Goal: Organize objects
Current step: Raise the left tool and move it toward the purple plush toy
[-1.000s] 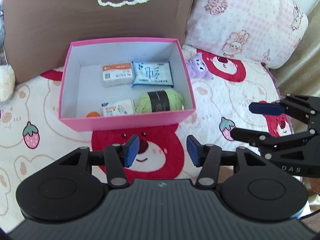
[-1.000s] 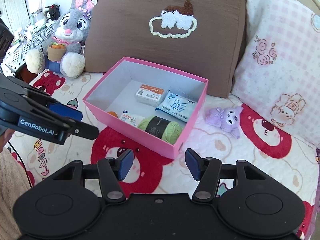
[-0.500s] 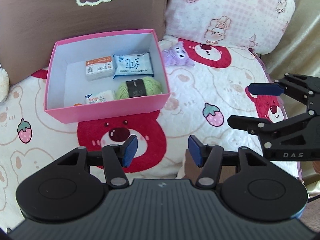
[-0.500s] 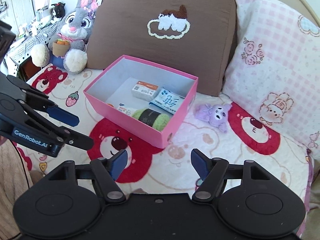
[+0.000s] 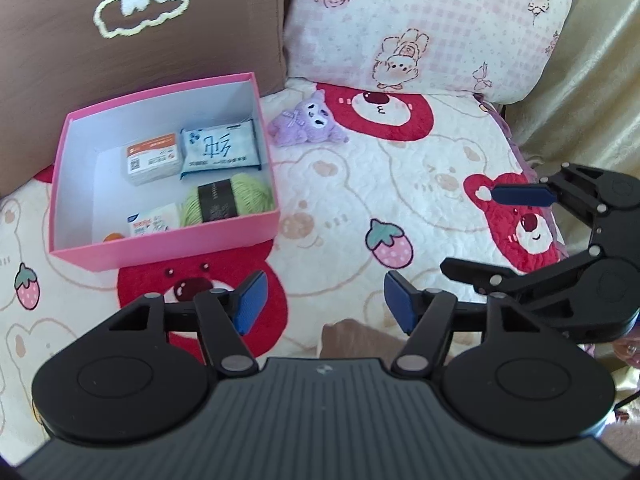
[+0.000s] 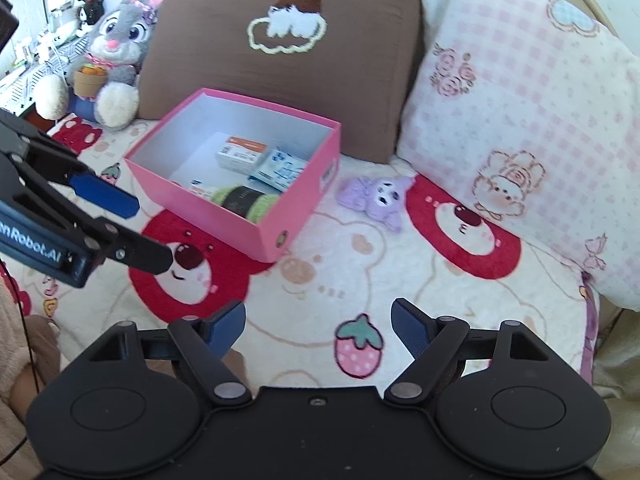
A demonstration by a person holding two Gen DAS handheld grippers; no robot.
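Observation:
A pink box sits on the bear-print blanket. It holds an orange-labelled pack, a blue-white tissue pack, a green yarn ball, a small printed pack and something orange, mostly hidden. A small purple plush toy lies on the blanket just right of the box. My left gripper is open and empty, in front of the box. My right gripper is open and empty, near the blanket's front; it also shows in the left wrist view.
A brown cloud pillow stands behind the box, a pink checked pillow to its right. A grey rabbit plush sits at the far left. A beige curtain hangs at the right edge.
Both grippers have pulled back and swung to the right, so the box now lies further left and smaller. Both stay open, jaws slightly wider.

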